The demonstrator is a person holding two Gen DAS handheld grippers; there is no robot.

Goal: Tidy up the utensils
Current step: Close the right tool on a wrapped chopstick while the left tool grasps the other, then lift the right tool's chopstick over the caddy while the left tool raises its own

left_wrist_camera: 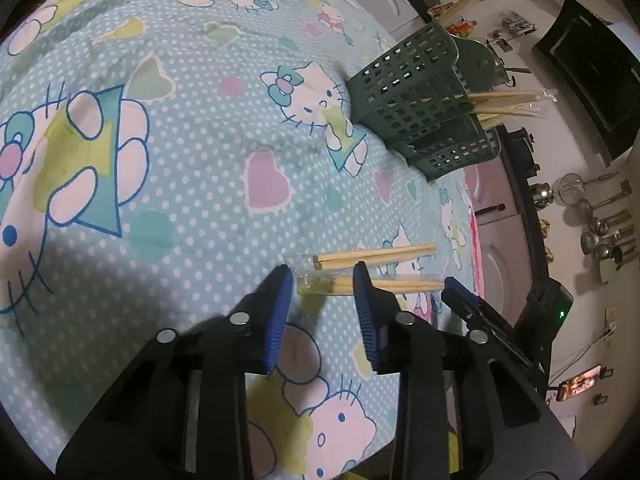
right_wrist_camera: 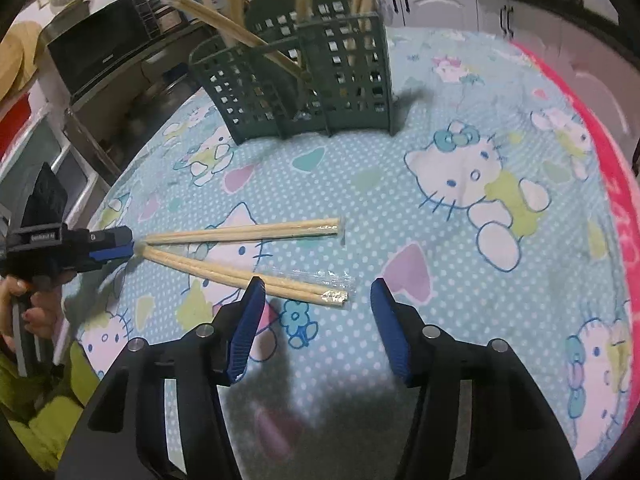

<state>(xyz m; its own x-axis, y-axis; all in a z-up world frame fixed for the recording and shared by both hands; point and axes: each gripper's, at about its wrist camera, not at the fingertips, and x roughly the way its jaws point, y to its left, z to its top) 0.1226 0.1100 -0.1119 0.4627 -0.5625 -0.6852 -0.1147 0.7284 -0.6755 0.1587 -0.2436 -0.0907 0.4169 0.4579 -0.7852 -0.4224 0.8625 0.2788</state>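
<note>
cloth: cartoon-cat print sheet [right_wrist_camera: 460, 92] covers the tabletop; pink edge on far right in right-wrist view.
caddy: green lattice utensil caddy [right_wrist_camera: 304, 76] stands upright at the far side of the cloth w/ several chopsticks already inside, some leaning out. In left-wrist view the caddy [left_wrist_camera: 420, 96] is up and to the right of the jaws, well apart.
background: kitchen counters, black appliance, hanging ladles and pots beyond the tabletop. Nothing lies btwn the jaws and the pairs.
far pair: wrapped chopstick pair [right_wrist_camera: 244, 232] lies flat on the cloth, beyond the near one; the two pairs meet at their left ends in right-wrist view, spreading apart to the right.
near pair: wrapped pair [right_wrist_camera: 248, 276] lies flat, clear wrapper past its tips.
left gripper: left gripper [left_wrist_camera: 322, 276] low over the cloth, jaws part-way apart, not clamped; near pair's [left_wrist_camera: 340, 286] wrapped end sits btwn them, right pad crossing over the sticks. Contact: can't tell. In right-wrist view its tip [right_wrist_camera: 112, 246] is at the pairs' left ends.
right gripper: right gripper [right_wrist_camera: 318, 288] jaws wide apart, holding nothing; near pair's right tips lie btwn them, closer to the left pad.
</note>
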